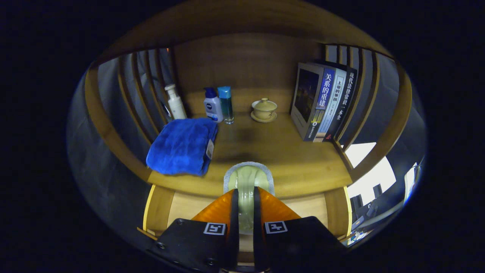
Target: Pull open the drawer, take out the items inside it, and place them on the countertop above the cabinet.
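The claw (246, 206) clenched a pale green sponge (248, 178) over the bench (295, 159) edge, right of the blue towel (182, 146), for set-down.

Smooth matt wood countertop (288, 159), fluffy blue cloth towel (182, 146), glossy pale-green ceramic piece (248, 180).

I seem to be in a home-like booth: a wooden cabinet counter (288, 151) with slatted sides carries a folded blue towel (181, 146), toiletry bottles (218, 104), a lidded teacup (264, 110) and upright books (324, 102).
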### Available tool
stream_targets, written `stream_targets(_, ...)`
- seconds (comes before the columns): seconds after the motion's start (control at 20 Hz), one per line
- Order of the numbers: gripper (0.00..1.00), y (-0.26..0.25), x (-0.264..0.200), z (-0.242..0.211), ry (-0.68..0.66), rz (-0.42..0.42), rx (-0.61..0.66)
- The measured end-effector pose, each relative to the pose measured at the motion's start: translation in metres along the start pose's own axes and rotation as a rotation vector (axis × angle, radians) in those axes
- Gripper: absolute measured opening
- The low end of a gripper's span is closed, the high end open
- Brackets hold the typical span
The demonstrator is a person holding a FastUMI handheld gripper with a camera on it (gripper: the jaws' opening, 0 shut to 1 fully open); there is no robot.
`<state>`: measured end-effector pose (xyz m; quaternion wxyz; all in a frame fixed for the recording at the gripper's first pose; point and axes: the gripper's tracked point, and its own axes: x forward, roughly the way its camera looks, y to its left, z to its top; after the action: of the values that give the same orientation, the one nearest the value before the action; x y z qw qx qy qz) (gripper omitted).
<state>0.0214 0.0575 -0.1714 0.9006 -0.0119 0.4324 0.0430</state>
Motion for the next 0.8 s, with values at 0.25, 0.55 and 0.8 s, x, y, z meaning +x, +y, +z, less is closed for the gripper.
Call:
stream_targets(0.25, 0.24, -0.008, 0.044, 0.037, 0.008, -0.03, 0.004)
stream_targets(0.55, 0.24, -0.01, 0.092, 0.055, 0.004, -0.048, 0.029)
stream_targets(0.8, 0.26, -0.01, 0.11, 0.065, -0.055, -0.056, 0.058)
